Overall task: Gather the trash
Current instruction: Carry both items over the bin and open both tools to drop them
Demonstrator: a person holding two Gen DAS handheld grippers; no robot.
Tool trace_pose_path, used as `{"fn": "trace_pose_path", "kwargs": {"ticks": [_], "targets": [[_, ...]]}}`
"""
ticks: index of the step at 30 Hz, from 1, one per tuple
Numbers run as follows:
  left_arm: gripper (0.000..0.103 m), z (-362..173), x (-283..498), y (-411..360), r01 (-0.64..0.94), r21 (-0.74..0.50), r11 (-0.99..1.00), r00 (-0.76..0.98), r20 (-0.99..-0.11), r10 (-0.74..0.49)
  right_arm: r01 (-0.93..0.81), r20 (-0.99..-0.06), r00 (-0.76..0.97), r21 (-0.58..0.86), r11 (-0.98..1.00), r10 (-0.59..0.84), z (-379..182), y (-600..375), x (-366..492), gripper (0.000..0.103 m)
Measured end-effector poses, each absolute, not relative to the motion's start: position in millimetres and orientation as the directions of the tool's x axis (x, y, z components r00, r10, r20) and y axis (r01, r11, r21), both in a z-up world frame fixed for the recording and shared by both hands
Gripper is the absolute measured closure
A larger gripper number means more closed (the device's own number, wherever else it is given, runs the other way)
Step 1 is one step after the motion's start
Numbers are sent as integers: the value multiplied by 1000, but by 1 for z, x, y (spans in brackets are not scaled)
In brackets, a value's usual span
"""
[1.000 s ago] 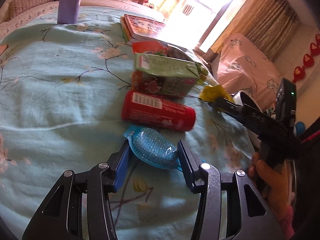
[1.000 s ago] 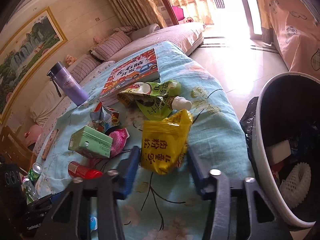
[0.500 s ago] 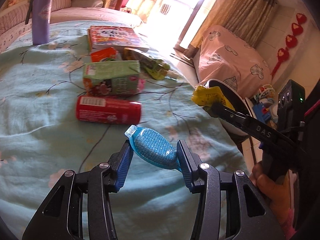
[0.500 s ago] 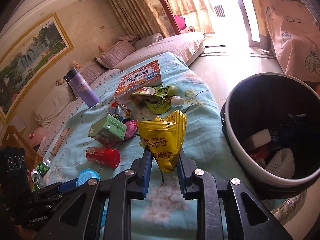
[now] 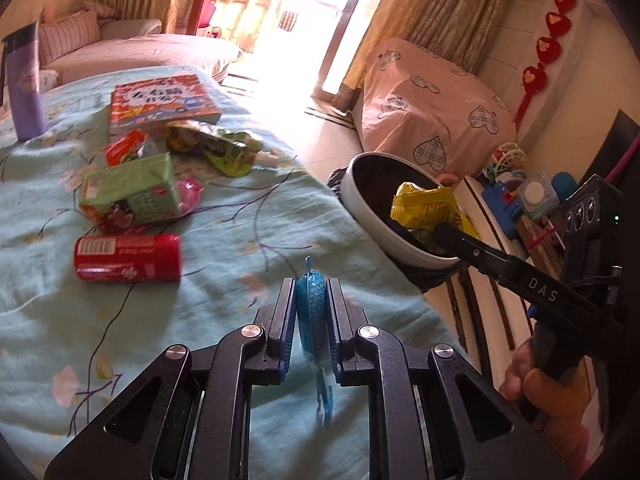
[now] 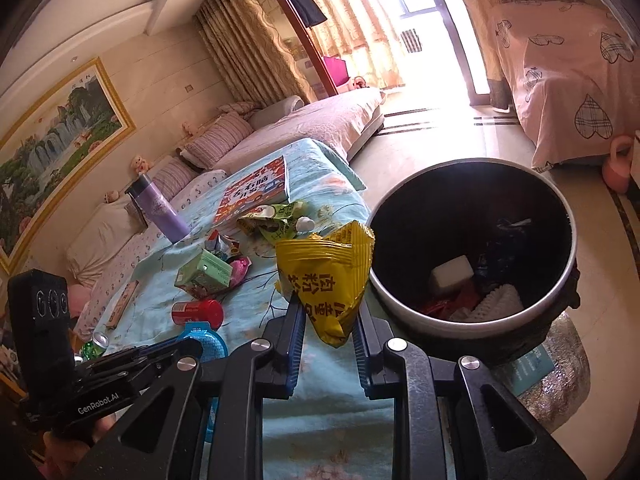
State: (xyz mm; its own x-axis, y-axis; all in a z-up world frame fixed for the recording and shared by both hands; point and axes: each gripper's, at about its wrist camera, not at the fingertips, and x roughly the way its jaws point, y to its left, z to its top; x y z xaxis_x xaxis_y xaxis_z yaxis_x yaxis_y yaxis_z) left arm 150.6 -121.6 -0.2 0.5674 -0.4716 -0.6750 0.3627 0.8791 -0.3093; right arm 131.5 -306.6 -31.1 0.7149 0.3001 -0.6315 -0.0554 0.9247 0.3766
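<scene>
- Two hand-held grippers, each carrying one piece of trash, over a table draped in a pale blue floral cloth point(image 5: 224, 240) beside one round trash bin point(image 6: 472, 320)
- Left gripper point(image 5: 311, 300): its jaws have just been closing and now pinch one blue plastic cup point(image 5: 312, 312), squeezed flat and standing edge-on between the pads, lifted clear of the cloth
- Right gripper point(image 6: 330, 320): its jaws have just been closing too and clamp the lower end of one yellow snack bag point(image 6: 328, 276); the bag fans out upward past the fingertips, at the table's edge, just beside the bin's near rim
- From the left wrist view, the right gripper's tip and the yellow bag sit against the bin's rim and dark opening; a hand point(image 5: 552, 392) grips its handle at lower right
- Inside the bin, dark-lined: one white block point(image 6: 452, 274), one white foam net sleeve point(image 6: 500, 302), some red wrapping, other dark scraps too dim to count
- Still lying on the cloth: one red can point(image 5: 128, 258) on its side, one green carton point(image 5: 132, 190) on its side with one pink wrapper point(image 5: 190, 194) touching it, one red-orange crumpled wrapper point(image 5: 124, 146), one green-yellow spouted pouch point(image 5: 224, 148)
- Also on the table: one picture book point(image 5: 160, 98) lying flat at the far end, one purple flask point(image 5: 24, 88) standing upright at the far left corner
- The red can lies nearest the left gripper, to its left and well apart from the pinched cup
</scene>
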Motion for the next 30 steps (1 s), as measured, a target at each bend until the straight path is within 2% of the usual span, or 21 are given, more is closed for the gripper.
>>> {"fn": "trace_pose_path", "kwargs": {"ticks": [30], "targets": [[90, 34, 215, -224, 477, -295, 828, 539, -646, -541, 74, -638, 741, 386, 920, 208, -41, -392, 136, 81]]}}
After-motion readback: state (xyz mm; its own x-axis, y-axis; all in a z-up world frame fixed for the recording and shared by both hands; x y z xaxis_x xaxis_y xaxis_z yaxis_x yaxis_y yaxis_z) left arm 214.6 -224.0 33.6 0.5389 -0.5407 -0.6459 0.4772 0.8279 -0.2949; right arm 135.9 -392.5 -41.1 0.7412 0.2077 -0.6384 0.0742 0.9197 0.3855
